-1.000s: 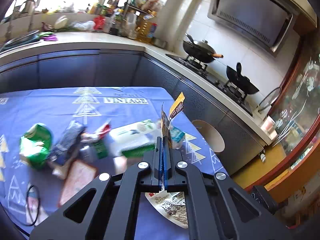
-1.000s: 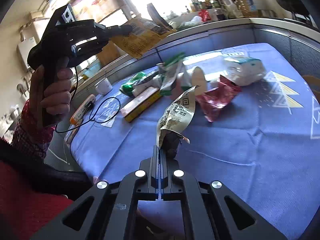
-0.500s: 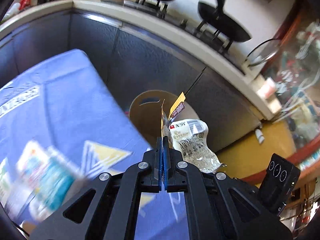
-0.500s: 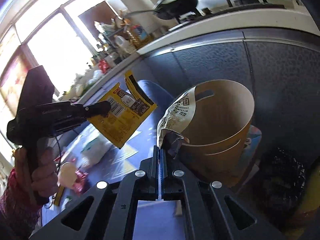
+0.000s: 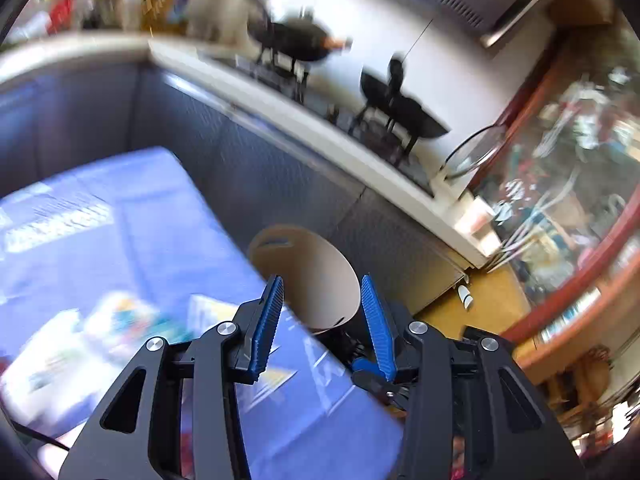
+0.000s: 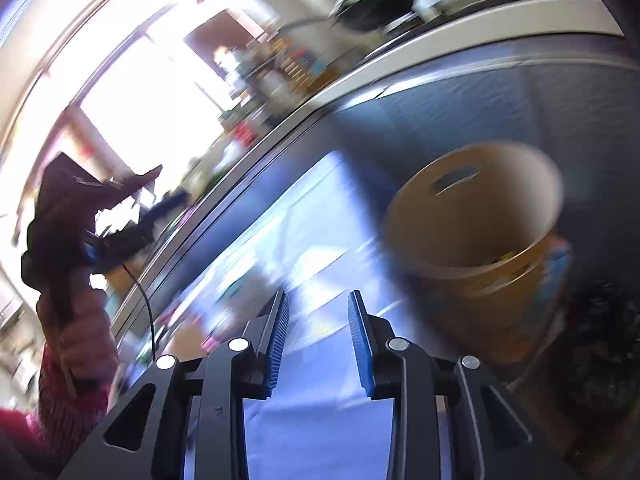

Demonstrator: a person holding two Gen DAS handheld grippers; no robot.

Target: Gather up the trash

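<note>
Both tongs stand wide open with nothing between their blue pads. Left tongs [image 5: 322, 300] point at the tan bin [image 5: 320, 280], which stands just past the edge of the blue-clothed bench [image 5: 120, 240]. Right tongs [image 6: 318, 316] hang over the bench, the bin [image 6: 480, 240] to their right; something yellowish lies inside it. Blurred wrappers [image 5: 100, 332] remain on the cloth.
</note>
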